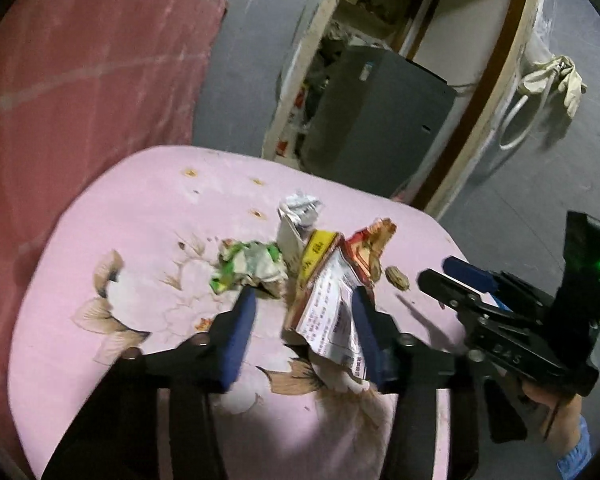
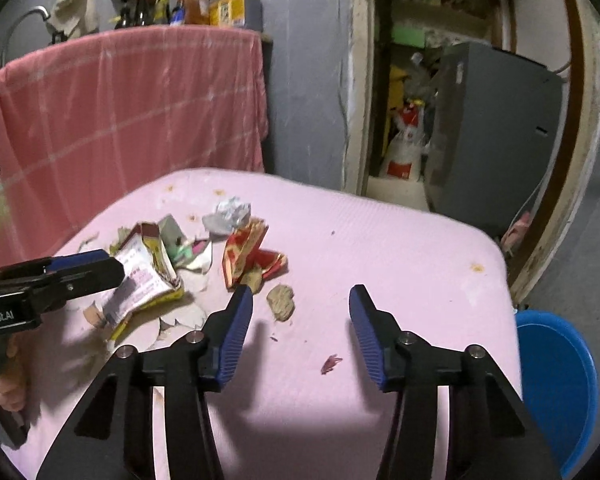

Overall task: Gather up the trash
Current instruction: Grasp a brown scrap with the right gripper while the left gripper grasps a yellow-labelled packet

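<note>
1. My left gripper [image 1: 304, 320] sat low in its own frame, jaws partly spread around the torn printed packet [image 1: 328, 308]. The right pad lay against the packet's edge, the left pad stood apart, and I could not tell whether I truly pinched it.
2. My right gripper [image 2: 300, 332] stood open over bare cloth at lower centre, nothing between its pads; a brown scrap [image 2: 281, 302] lay just beyond its left fingertip.
3. I judged the collecting barely begun: the whole trash pile [image 2: 188, 252] rested left of centre on the pink floral cloth [image 2: 380, 248], including a red wrapper [image 2: 252, 256], a green crumpled wrapper [image 1: 248, 264] and a white crumpled ball [image 2: 230, 214]. All of it remained to lift.
4. A blue bin [image 2: 556, 384] showed at the lower right edge, likely the destination.
5. Beyond, a pink towel [image 2: 120, 112] hung at upper left, bottles above it, and a grey cabinet [image 2: 496, 132] stood in the doorway at upper right.
</note>
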### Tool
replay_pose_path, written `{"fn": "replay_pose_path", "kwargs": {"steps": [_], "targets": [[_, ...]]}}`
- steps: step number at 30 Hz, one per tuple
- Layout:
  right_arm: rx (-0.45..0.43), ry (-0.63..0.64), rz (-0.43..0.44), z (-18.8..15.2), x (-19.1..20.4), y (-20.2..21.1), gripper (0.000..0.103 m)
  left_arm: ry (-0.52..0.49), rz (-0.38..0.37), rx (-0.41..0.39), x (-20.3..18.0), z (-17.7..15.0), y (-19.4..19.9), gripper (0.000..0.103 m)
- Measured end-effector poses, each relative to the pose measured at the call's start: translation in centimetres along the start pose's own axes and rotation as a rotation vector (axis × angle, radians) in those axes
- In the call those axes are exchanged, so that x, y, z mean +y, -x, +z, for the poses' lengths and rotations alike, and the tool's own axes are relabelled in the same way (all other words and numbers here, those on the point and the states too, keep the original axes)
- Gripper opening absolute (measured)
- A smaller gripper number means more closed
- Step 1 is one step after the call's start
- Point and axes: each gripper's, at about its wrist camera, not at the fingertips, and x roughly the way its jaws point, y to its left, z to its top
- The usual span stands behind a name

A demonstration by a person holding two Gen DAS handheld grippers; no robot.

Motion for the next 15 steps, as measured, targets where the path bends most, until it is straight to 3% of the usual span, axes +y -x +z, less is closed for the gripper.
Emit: {"fn": "replay_pose_path", "kwargs": {"steps": [7, 15], "targets": [[0.068, 0.036, 0.013, 0.4, 0.5, -1.7, 0.032, 0.039, -0.059, 0.029, 0.6, 0.1, -0.6, 0.026], [0.181, -0.025, 0.095, 0.9, -0.6, -4.0, 0.029, 0.068, -0.074, 0.042, 1.2, 0.3, -0.4, 0.026]]}}
